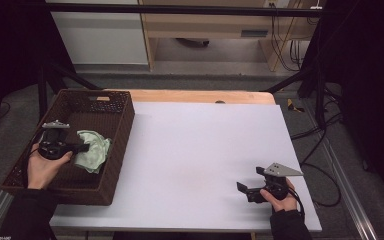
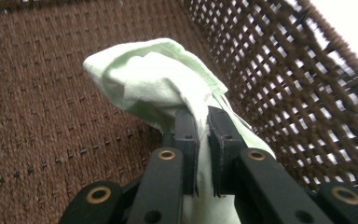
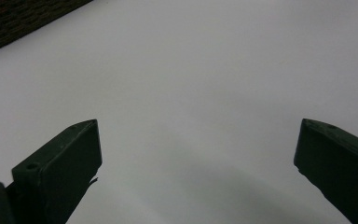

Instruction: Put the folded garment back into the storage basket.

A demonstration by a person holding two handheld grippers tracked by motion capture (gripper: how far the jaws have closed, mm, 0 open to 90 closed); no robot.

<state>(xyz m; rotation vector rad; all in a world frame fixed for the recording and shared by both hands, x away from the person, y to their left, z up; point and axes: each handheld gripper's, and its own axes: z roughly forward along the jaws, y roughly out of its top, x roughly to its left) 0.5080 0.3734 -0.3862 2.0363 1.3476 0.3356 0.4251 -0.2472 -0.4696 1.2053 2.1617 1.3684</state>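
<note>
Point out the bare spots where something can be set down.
The white board is bare from the basket across to the right tongs, which rest open near its right front corner. Inside the basket, the floor behind the green cloth is free; the middle is crowded by the cloth and left tongs.

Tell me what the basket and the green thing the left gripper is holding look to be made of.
Basket: looks like dark brown woven wicker or a synthetic imitation; its walls show an open lattice and its floor a tight weave, matte. Which of the two is hard to say.
Green cloth: soft, thin, pale green fabric, likely cotton or similar; it folds, drapes and shows a stitched hem where the left gripper pinches it.
</note>
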